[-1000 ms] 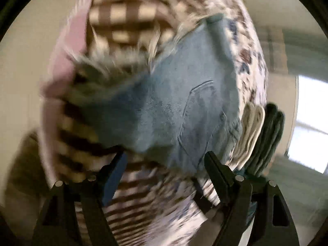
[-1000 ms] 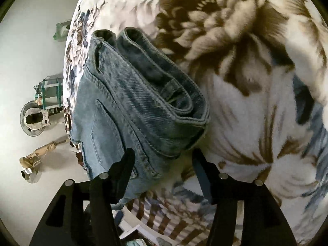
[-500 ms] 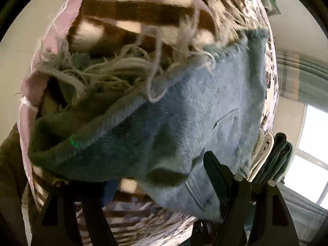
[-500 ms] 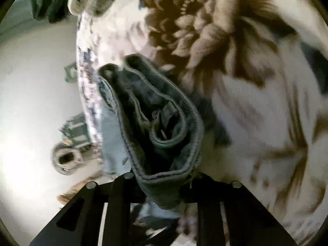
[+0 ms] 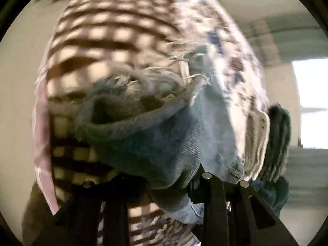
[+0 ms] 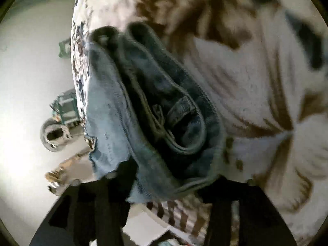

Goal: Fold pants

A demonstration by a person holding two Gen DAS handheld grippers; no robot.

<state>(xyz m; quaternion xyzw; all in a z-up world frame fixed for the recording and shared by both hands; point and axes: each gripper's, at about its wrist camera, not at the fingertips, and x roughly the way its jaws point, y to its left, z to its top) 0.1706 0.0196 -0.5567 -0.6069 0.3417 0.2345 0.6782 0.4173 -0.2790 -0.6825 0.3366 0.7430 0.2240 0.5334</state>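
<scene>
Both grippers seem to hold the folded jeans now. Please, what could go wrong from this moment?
1. The left gripper holds the jeans near the frayed hem; only an edge sits between its fingers, so the cloth may slip out.
2. The right gripper pinches the thick rolled waistband end; the layers may spread and the fold may open.
3. Both views are blurred, so the jeans could land crooked on the floral bedcover.

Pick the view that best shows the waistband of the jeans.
The right wrist view: the folded waistband with its belt loop faces the camera, layers stacked. The left wrist view shows only the frayed hem and a blurred denim leg.
</scene>
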